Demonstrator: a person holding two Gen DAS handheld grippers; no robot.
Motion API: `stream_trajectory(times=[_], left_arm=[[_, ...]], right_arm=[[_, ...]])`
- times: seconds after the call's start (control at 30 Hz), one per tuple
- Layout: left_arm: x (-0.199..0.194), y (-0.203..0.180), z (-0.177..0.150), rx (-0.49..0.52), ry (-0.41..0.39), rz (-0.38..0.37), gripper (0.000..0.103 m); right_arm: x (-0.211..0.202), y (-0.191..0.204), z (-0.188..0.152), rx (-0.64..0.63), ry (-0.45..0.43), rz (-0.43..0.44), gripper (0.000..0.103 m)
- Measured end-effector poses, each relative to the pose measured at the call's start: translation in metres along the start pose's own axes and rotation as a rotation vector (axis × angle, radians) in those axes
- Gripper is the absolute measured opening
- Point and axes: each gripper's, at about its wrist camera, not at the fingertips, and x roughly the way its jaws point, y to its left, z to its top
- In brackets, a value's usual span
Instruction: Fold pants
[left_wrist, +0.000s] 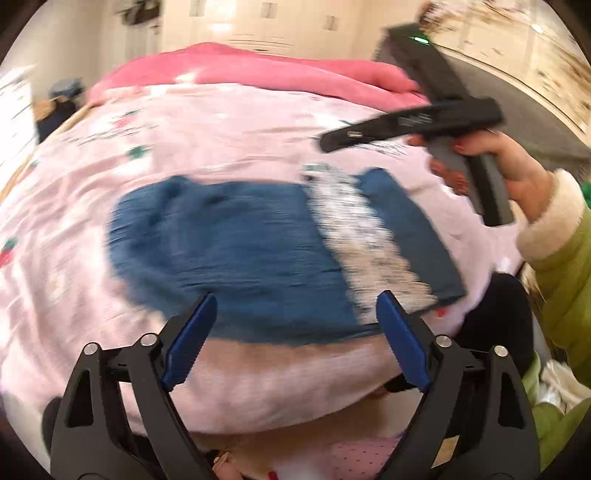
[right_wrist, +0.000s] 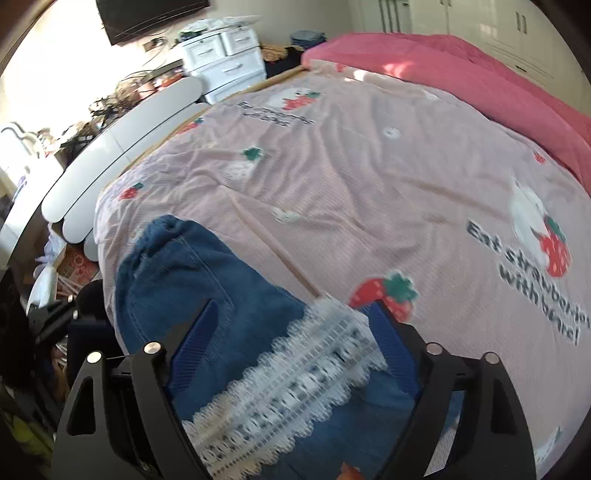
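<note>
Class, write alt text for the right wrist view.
Folded blue pants with a white lace band lie on a pink strawberry-print bedsheet, and the right tool hangs open above them, holding nothing. White drawers stand behind.

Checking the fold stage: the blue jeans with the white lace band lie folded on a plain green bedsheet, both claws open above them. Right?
Not quite. The bedsheet is pink with strawberry prints, as the right wrist view shows. The rest holds: folded blue jeans with lace band, left claw and right claw open.
</note>
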Motion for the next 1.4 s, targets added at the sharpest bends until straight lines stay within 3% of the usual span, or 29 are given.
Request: stream_trajectory(times=[0.13, 0.33, 0.5, 0.73, 0.87, 0.9, 0.93, 1.1, 1.27, 1.4], left_arm=[[-0.009, 0.033, 0.0, -0.096, -0.001, 0.033, 0.085], [-0.003, 0.064, -0.001, -0.229, 0.007, 0.002, 0.086], [0.009, 0.079, -0.007, -0.329, 0.026, -0.068, 0.086], [0.021, 0.086, -0.008, -0.374, 0.026, -0.12, 0.086], [0.024, 0.089, -0.008, -0.389, 0.02, -0.145, 0.086], [0.025, 0.089, -0.008, -0.391, 0.019, -0.149, 0.086], [0.026, 0.089, -0.007, -0.393, 0.019, -0.153, 0.086], [0.03, 0.091, -0.007, -0.406, 0.018, -0.17, 0.086], [0.037, 0.096, -0.006, -0.445, 0.019, -0.195, 0.086], [0.042, 0.099, 0.0, -0.483, -0.005, -0.24, 0.086]], right_arm=[[0.019, 0.022, 0.019, -0.051, 0.028, 0.024, 0.087], [0.054, 0.06, 0.05, -0.131, 0.084, 0.096, 0.088], [0.084, 0.078, 0.067, -0.146, 0.14, 0.155, 0.089], [0.123, 0.106, 0.085, -0.186, 0.243, 0.258, 0.089], [0.149, 0.116, 0.087, -0.207, 0.355, 0.243, 0.088], [0.154, 0.116, 0.085, -0.204, 0.373, 0.242, 0.078], [0.158, 0.117, 0.083, -0.2, 0.392, 0.259, 0.059], [0.144, 0.116, 0.077, -0.223, 0.336, 0.265, 0.042], [0.108, 0.104, 0.076, -0.2, 0.244, 0.348, 0.039], [0.091, 0.1, 0.075, -0.204, 0.209, 0.363, 0.039]])
